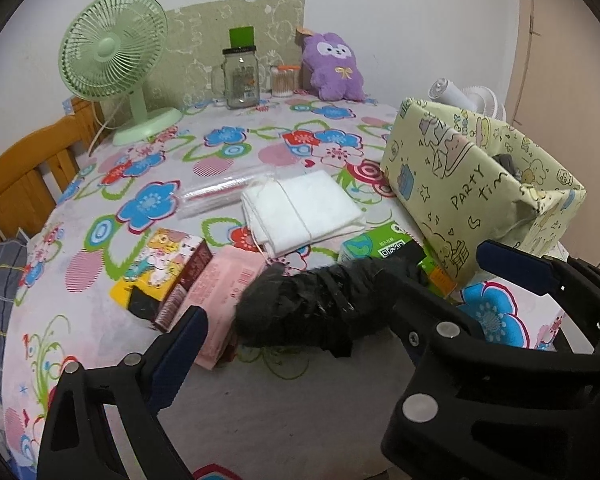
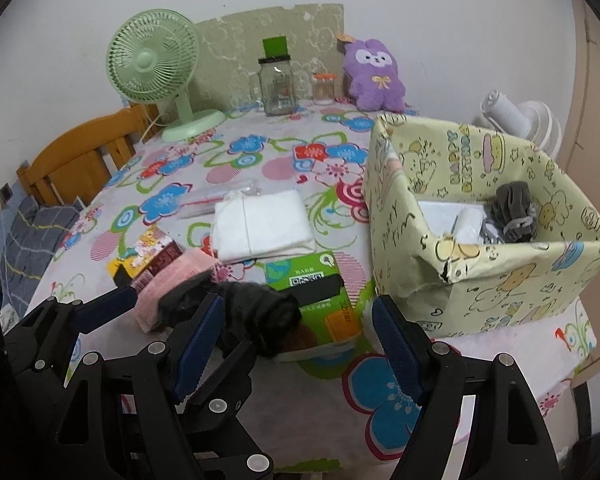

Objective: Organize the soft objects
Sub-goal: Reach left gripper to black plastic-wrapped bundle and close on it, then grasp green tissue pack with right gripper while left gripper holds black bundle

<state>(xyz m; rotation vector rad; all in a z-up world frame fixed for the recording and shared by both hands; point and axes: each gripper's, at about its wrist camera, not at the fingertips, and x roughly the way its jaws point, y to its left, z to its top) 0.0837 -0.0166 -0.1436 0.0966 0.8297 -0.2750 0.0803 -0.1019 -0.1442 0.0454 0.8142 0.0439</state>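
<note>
Worktop (image 1: 260, 400): flowered cloth, white wall behind.
Black soft roll (image 1: 312, 308): lies at the near edge, beside the pink towel (image 1: 224, 292).
Box (image 2: 500, 280): at right, already holding soft things, seemingly the collecting place.
Left hand-held gripper (image 1: 340, 292): released, straddling the roll.
Right hand-held gripper (image 2: 300, 320): released, empty.

We read "PARTY TIM" hand-lettered on the near wall of the yellow cartoon-print box (image 1: 472, 188), and "HAPPY" on its inner far wall at twelve o'clock. The green carton (image 2: 312, 280) bears a QR code; its small print is illegible.
</note>
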